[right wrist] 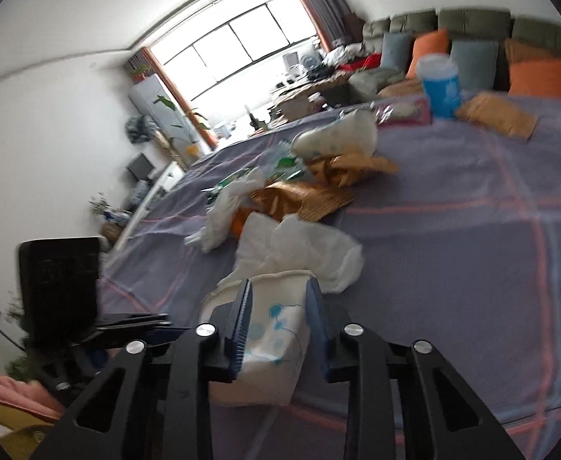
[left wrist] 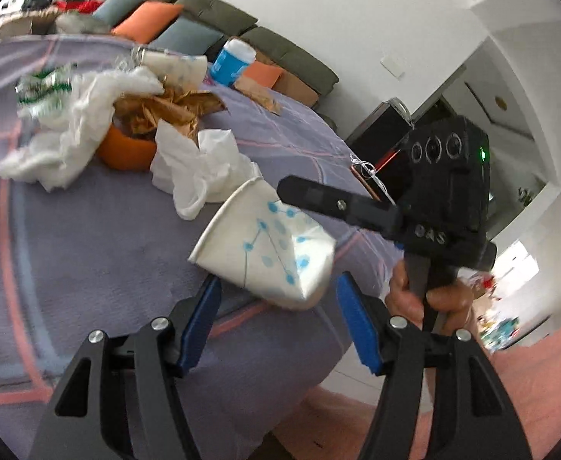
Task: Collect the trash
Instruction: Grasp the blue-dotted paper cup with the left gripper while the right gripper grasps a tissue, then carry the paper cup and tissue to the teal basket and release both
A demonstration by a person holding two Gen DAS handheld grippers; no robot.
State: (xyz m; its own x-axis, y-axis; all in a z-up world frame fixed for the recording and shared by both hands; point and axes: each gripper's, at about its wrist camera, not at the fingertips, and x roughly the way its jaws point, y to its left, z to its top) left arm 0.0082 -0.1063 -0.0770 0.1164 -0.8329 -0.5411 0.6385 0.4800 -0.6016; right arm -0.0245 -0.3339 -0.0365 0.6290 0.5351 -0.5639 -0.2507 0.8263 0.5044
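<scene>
You are near the start of the collecting, as far as I can judge. The wide surface covered with a purple checked cloth (right wrist: 453, 237), probably a bed, carries almost all the trash. No bin or trash bag is visible in either view, so I cannot tell where collected pieces go.

From large to small, these remain: the crumpled white plastic bags (left wrist: 199, 168), the torn brown paper scraps (left wrist: 165, 109) over an orange bowl (left wrist: 127, 151), a crushed green-and-white wrapper (left wrist: 44, 90) and a second flattened paper cup (left wrist: 176, 63) behind them.

One piece is in hand: the squashed white paper cup with a blue dotted pattern (right wrist: 272, 329). Your right gripper (right wrist: 280, 329) has its jaws pinching this cup. Your left gripper (left wrist: 276, 322) has its jaws spread and empty, just below the same cup.
</scene>
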